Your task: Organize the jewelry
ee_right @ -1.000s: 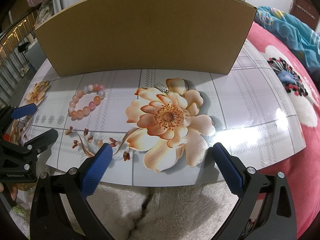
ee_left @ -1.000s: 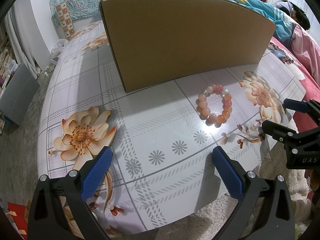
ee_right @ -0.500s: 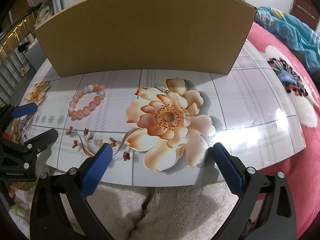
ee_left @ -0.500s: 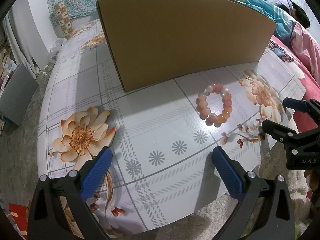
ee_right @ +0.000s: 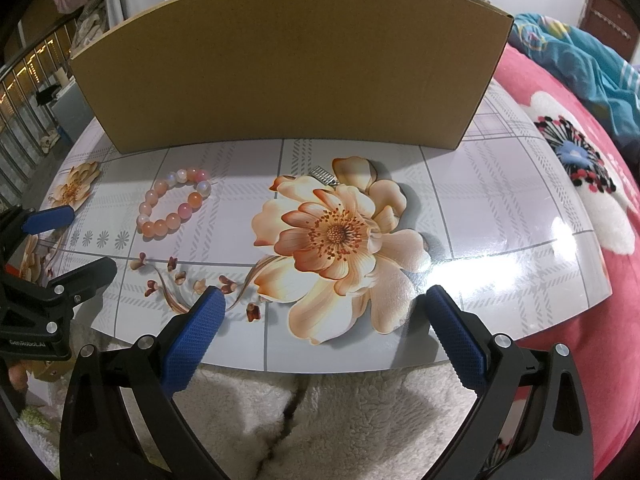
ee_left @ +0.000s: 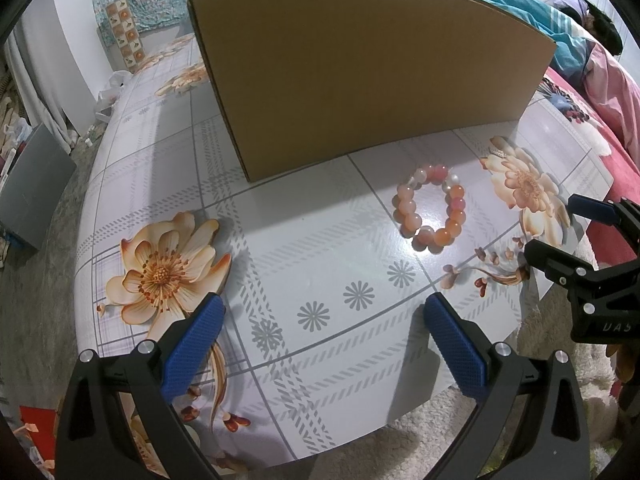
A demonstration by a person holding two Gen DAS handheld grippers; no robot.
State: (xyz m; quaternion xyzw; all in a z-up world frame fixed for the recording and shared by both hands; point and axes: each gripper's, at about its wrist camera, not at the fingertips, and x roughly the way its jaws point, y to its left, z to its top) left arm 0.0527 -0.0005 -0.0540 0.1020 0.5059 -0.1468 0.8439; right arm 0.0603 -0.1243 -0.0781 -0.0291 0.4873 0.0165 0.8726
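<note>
- left wrist view: a bead bracelet [ee_left: 431, 210] is seen lying flat on the table [ee_left: 280, 240], just in front of the cardboard box [ee_left: 372, 76], untouched.
- in the right wrist view a small silver clip [ee_right: 325, 173] is seen near the box, on the printed flower [ee_right: 340, 248]; what kind of jewelry it is cannot be told.
- the left gripper [ee_left: 320, 344] is held low over the near edge of the table, its jaws wide apart, nothing between them.
- the right gripper [ee_right: 322, 330] is held at the table edge too, its jaws also apart and empty, well apart from the bracelet.
- the task is judged as hardly begun: nothing is gripped, and both pieces are left to be picked up and put away, probably in the box.
</note>
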